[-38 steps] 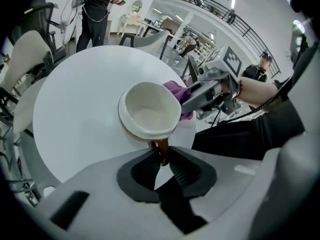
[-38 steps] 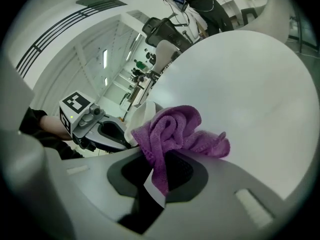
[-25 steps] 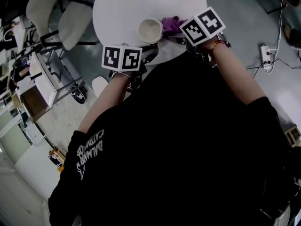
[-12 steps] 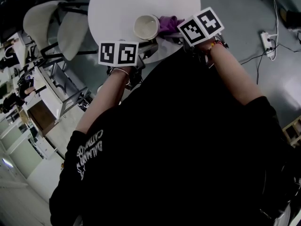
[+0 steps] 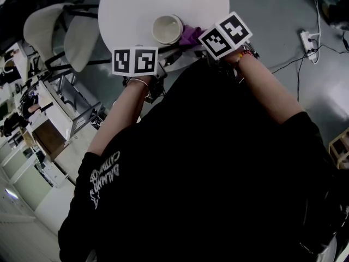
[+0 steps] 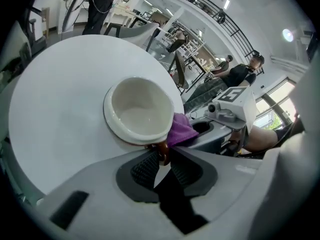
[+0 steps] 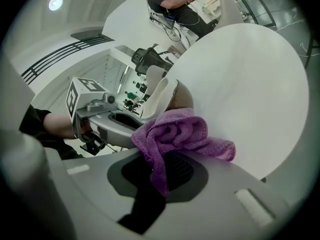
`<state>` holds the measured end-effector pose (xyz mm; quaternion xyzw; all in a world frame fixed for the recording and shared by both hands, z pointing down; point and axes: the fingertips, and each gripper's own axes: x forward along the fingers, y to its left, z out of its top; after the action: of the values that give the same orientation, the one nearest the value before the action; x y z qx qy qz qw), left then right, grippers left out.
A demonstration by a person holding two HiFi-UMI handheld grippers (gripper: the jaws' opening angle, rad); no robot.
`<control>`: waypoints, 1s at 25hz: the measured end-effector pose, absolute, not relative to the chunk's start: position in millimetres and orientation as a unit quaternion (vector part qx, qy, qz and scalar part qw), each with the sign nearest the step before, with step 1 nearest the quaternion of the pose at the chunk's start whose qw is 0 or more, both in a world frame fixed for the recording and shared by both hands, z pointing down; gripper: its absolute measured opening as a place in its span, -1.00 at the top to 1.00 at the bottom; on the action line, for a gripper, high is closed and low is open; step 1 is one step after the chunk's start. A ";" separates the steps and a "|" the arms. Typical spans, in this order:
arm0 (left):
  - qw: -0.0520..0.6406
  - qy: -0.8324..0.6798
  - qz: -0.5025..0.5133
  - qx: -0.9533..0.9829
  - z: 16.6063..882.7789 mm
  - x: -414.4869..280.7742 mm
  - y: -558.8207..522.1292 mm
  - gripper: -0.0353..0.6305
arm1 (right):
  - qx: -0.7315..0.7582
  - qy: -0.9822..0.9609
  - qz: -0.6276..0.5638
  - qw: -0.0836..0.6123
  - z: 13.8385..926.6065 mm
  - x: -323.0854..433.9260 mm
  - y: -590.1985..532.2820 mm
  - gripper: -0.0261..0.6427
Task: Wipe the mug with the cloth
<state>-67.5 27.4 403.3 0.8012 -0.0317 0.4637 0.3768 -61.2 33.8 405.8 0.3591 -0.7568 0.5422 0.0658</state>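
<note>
Purple cloth [image 7: 175,134], pinched in the right claw [image 7: 162,170], touches the mug [image 5: 167,29].

the left gripper's [image 6: 162,156] jaws, just eased wider, hide most of the mug's [image 6: 137,109] handle; only a brown sliver shows between the pads [image 6: 145,166]. the cloth [image 7: 175,134] covers part of the right gripper's [image 7: 162,170] pads and most of the mug. in the head view the marker cubes [image 5: 134,61] and the person's torso [image 5: 218,162] hide both pairs of jaws and the table's [image 5: 136,4] near edge; its far edge is cut off.
</note>
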 end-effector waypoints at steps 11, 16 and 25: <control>0.389 -0.038 0.457 0.799 398.4 -64.4 24.2 0.68 | 0.276 -0.752 0.596 0.048 400.4 -65.2 37.4 0.71; 0.389 -0.032 0.466 0.794 400.6 -64.4 22.0 0.67 | 0.224 -0.746 0.626 0.039 399.3 -58.0 33.7 0.71; 0.359 -0.019 0.529 0.769 395.3 -64.2 6.2 0.67 | 0.099 -0.744 0.641 0.159 390.2 -21.3 15.2 0.70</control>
<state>-64.2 6.2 395.3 0.7688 -0.0187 0.5285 0.3594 -21.3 15.2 390.2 0.0987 -0.7441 0.6414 0.1587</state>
